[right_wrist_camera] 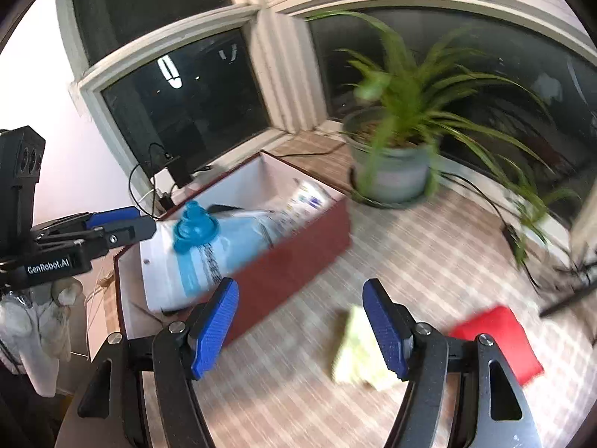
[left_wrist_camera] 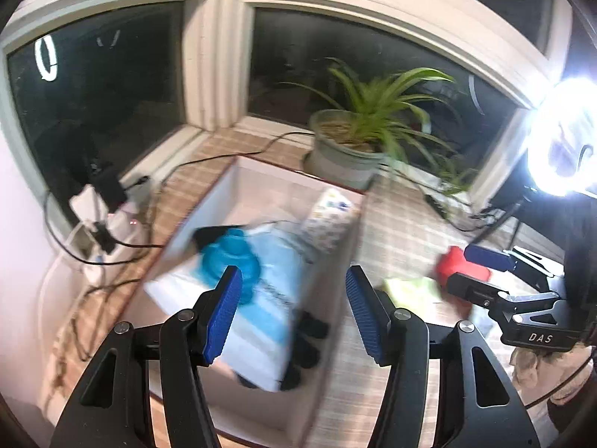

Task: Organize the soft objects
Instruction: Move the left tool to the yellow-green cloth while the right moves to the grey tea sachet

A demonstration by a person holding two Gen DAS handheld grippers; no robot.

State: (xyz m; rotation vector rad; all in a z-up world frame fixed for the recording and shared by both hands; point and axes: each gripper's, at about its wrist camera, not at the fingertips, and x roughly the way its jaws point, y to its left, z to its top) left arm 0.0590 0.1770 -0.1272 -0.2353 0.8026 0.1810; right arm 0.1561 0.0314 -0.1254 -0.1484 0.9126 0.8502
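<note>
Both grippers, left (left_wrist_camera: 294, 310) and right (right_wrist_camera: 300, 326), hang spread and empty. The box (right_wrist_camera: 298, 257) collects soft things. The yellow cloth (right_wrist_camera: 358, 347) and red pouch (right_wrist_camera: 503, 339) await on the tabletop (right_wrist_camera: 429, 261).

We read 2 marks only. "DAS" in white caps on the black body of the right gripper (left_wrist_camera: 488, 257), seen at right edge of left wrist view. "GenRobot.AI" in white on the black body of the left gripper (right_wrist_camera: 123, 224), seen at left edge of right wrist view. Print on the packs in the box (right_wrist_camera: 298, 257) is too blurred to read.
</note>
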